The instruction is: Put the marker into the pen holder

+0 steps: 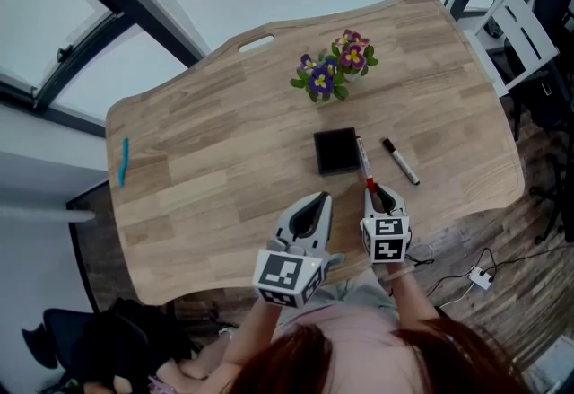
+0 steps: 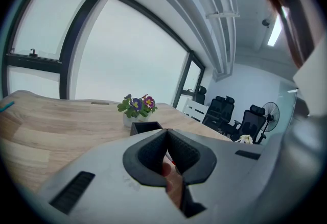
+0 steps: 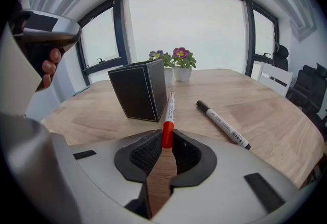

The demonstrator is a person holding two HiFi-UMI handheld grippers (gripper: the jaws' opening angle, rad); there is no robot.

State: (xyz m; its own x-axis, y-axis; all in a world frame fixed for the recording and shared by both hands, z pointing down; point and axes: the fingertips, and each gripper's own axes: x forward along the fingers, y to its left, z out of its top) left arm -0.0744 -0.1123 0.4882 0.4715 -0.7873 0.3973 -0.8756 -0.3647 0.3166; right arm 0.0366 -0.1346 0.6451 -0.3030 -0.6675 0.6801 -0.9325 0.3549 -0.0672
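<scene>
On the wooden table [image 1: 206,177]: black square pen holder [image 1: 337,151], upright, open top, near the middle. Just beside its right wall, a red-capped marker [image 1: 363,161] with a white barrel, running lengthwise away from the person. Red cap end nearest the person, sitting right between the pads of the right tongs [image 1: 373,192].

In the right gripper view, right tongs [image 3: 166,139] narrowed down to cap width, pads pressed on both sides of the red cap of the marker [image 3: 169,108]. Barrel sticking out forward past the tips, far end alongside the right face of the pen holder [image 3: 137,90], not inside it. Cannot tell whether lifted or flat on the table.

Left tongs [image 1: 319,201] just left of the right ones, near the table's front edge, short of the holder, apart from the marker. In the left gripper view, left tongs [image 2: 166,133] fully closed, tips meeting, nothing gripped.

Also a second marker [image 1: 401,161], black cap, loose on the table to the right of the red one, apart from both tongs. Potted flowers [image 1: 334,69] beyond the holder. Blue pen-like thing [image 1: 123,161] at the far left edge.
</scene>
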